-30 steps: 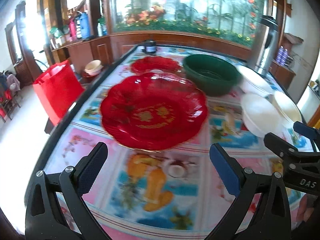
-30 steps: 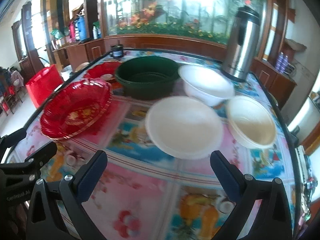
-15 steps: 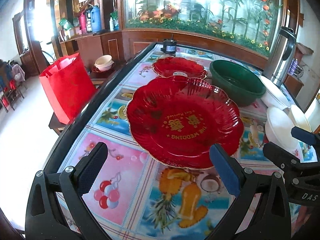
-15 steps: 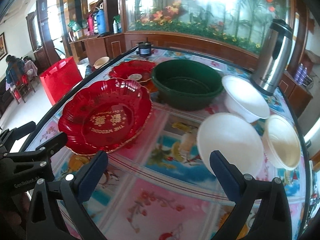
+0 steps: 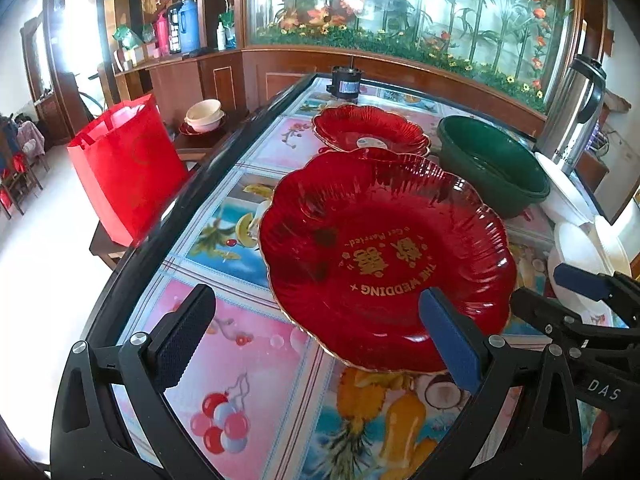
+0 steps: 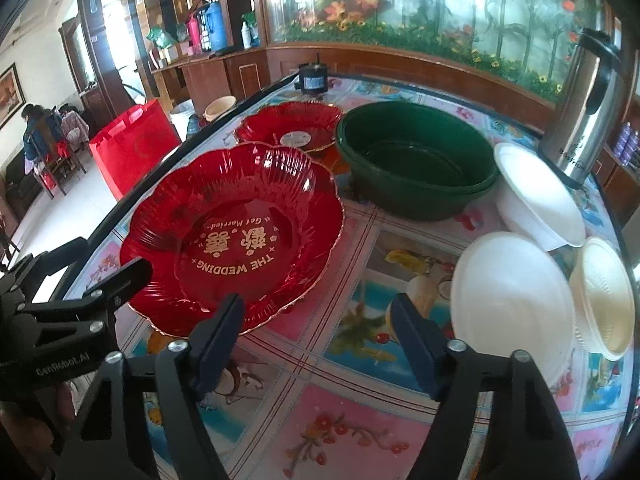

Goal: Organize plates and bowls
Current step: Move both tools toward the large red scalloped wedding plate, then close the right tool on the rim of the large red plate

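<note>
A large red wedding plate (image 5: 384,256) lies on the table, also in the right wrist view (image 6: 236,232). A smaller red plate (image 5: 370,130) sits behind it. A green bowl (image 6: 416,160) stands at the back. A white plate (image 6: 508,304), a white bowl (image 6: 536,204) and a cream bowl (image 6: 604,300) lie at the right. My left gripper (image 5: 316,332) is open, its right finger over the large plate's near rim. My right gripper (image 6: 316,336) is open and empty, just right of that plate's near edge.
A steel thermos (image 6: 584,108) stands at the back right. A small black jar (image 5: 346,82) is at the table's far end. A red bag (image 5: 124,168) and a side table with bowls (image 5: 204,116) stand left of the table edge (image 5: 168,216).
Both grippers have shifted left and closer to the large red plate. The right gripper's fingers have narrowed somewhat. No dish has moved on the table.
</note>
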`<state>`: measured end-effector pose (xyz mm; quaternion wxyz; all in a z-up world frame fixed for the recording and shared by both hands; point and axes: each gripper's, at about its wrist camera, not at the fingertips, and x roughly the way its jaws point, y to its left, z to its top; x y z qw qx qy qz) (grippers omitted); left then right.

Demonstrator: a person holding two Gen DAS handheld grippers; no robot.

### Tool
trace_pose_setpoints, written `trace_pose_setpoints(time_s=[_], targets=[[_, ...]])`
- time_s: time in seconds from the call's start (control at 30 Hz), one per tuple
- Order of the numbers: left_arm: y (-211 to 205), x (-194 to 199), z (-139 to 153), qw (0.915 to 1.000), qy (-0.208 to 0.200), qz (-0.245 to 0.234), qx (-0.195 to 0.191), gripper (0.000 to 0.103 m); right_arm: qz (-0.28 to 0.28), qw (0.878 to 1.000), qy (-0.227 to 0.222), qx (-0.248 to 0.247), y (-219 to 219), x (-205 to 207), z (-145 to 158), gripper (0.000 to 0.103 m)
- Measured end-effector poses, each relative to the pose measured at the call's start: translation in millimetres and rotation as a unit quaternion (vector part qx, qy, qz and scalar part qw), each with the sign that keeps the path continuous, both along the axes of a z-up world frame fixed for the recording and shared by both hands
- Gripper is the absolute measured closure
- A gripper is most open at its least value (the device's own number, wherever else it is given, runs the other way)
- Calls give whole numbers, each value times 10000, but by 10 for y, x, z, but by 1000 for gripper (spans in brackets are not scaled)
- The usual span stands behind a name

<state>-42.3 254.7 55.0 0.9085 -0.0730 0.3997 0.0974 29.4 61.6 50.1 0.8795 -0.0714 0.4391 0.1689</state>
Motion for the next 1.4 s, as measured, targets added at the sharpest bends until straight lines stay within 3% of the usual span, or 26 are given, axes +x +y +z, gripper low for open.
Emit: trace_pose_setpoints(time_s=[0.5,0.83,1.4], targets=[[186,321,-148,9997,201,-11,-128,0,-21,9987,434,254,-1,254,-147,46],[248,479,-217,9992,350,-61,-179,0,-76,9975,623,323,-33,328,-205,49],[262,671,-258,9983,552,-21,-205,0,-115,9951,812,545,-78,459,-239,75]])
